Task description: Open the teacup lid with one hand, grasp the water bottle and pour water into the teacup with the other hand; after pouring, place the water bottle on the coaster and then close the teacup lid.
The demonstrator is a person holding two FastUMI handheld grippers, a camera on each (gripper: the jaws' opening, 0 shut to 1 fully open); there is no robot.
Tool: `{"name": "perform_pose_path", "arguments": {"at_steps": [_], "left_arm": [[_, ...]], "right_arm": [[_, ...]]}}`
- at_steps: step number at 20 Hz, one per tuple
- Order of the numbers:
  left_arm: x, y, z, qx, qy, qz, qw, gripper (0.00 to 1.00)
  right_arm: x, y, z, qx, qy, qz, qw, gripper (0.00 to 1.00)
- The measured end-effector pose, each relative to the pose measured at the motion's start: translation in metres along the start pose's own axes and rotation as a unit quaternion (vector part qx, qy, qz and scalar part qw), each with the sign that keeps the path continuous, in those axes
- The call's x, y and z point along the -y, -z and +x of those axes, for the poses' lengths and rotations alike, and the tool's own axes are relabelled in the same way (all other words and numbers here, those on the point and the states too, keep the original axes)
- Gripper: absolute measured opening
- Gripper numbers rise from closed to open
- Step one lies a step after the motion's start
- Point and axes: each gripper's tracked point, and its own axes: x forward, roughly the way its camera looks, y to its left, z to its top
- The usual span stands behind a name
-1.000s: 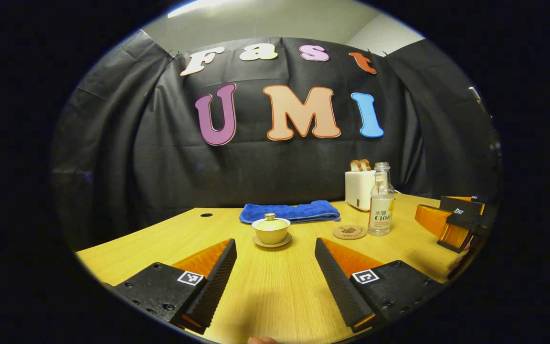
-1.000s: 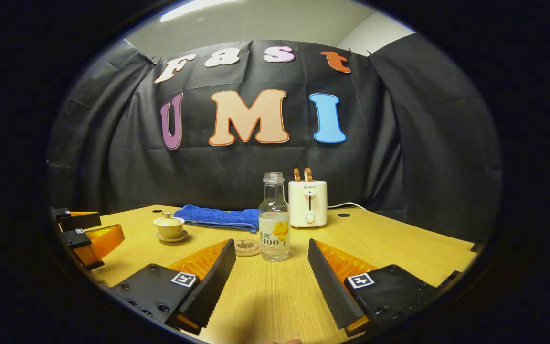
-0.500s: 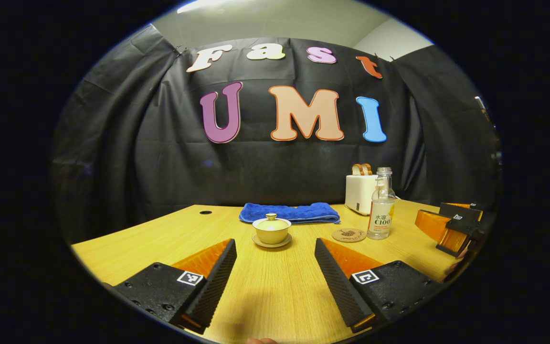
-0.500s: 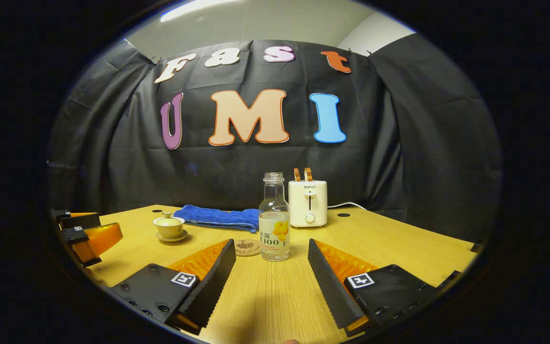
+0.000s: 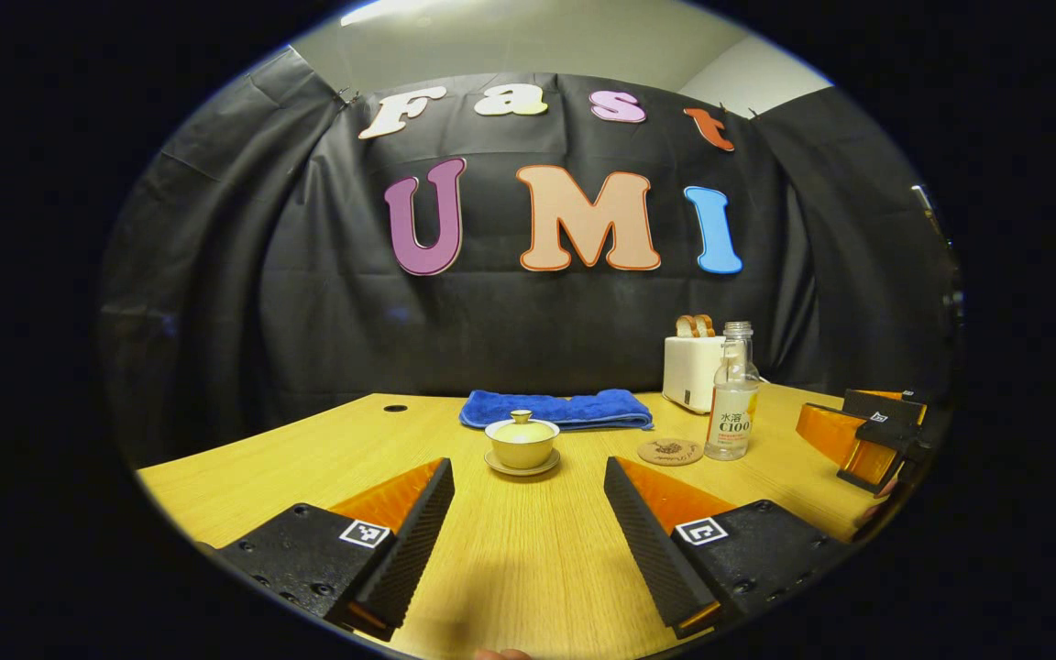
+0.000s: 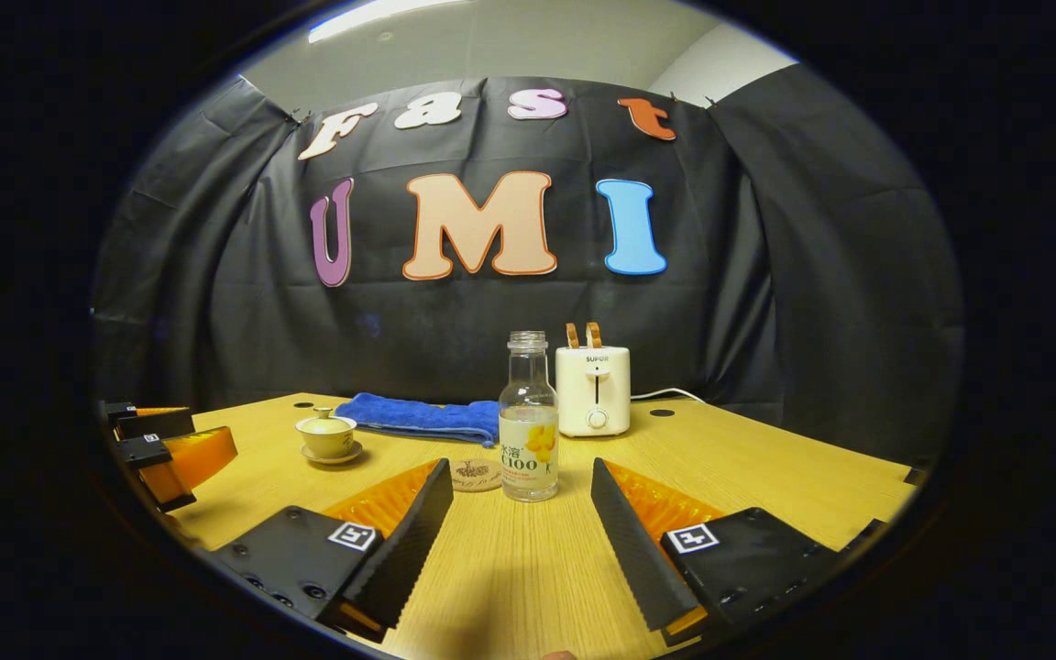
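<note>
Left gripper [image 5: 528, 513] gapes wide near lidded teacup [image 5: 521, 444]; pinch its fragile, slippery lid knob [image 5: 520, 416]; right gripper [image 6: 522, 513] also wide

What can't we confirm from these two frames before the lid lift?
- Teacup contents: lid on, inside hidden in both views.
- Coaster: near edge hidden by the right tool's own finger in the right gripper view; its print is too small to make out.
- Water bottle fill level: clear glass, label covers the lower body.
- Toaster: partly behind the bottle in the left gripper view.
- Left tool: rear body cut off by the view edge.
</note>
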Motion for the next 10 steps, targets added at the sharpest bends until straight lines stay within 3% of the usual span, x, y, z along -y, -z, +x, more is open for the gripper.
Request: {"name": "perform_pose_path", "arguments": {"at_steps": [10], "left_arm": [[0.0004, -0.0004, 0.0063, 0.001, 0.007, 0.001, 1.0, 0.96]], "right_arm": [[-0.0006, 0.0005, -0.0004, 0.0, -0.002, 0.0, 1.0, 0.94]]}}
